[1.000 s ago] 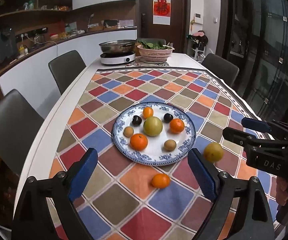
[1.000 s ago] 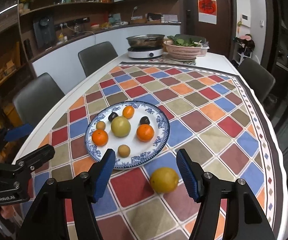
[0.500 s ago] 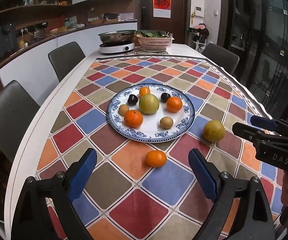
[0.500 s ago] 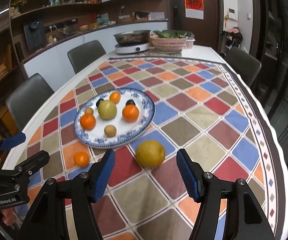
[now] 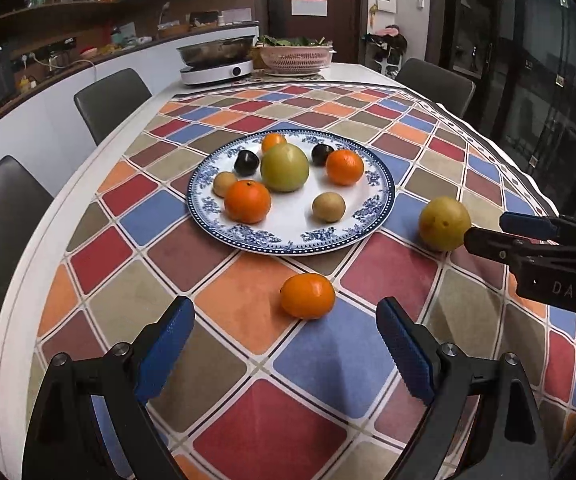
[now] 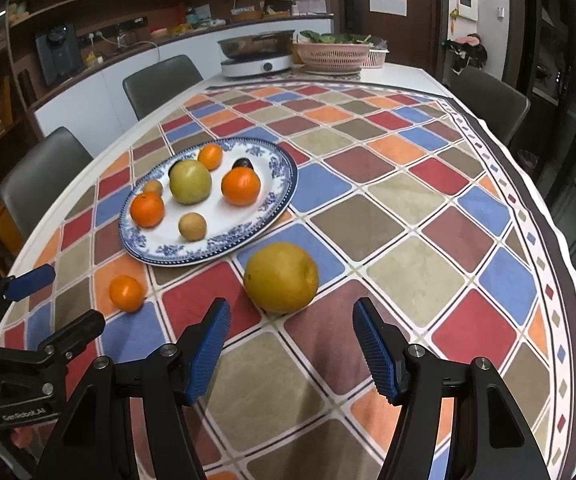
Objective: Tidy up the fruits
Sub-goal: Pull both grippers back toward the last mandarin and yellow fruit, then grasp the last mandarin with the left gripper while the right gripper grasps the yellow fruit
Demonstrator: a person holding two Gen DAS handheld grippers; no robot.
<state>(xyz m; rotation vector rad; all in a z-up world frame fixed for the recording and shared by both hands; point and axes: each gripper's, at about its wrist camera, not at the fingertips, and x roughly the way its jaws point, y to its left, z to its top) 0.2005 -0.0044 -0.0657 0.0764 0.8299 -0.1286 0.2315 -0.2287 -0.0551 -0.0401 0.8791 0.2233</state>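
Note:
A blue-and-white plate (image 5: 368,216) (image 6: 276,160) holds several fruits: oranges, a green apple, dark plums and small brown fruits. A loose small orange (image 5: 307,295) (image 6: 126,293) lies on the tablecloth just ahead of my open, empty left gripper (image 5: 286,354). A loose yellow fruit (image 5: 444,223) (image 6: 281,277) lies right of the plate, just ahead of my open, empty right gripper (image 6: 290,350). The right gripper also shows in the left wrist view (image 5: 488,232), and the left gripper in the right wrist view (image 6: 60,300).
The checkered tablecloth (image 5: 248,432) covers a white table. A cooker with a pan (image 5: 217,65) and a pink basket of greens (image 5: 296,56) stand at the far end. Grey chairs (image 5: 108,100) stand around the table.
Both grippers have come lower and closer to the table. The small orange now lies near the left gripper's fingers and the yellow fruit near the right gripper's. No fruit has moved.

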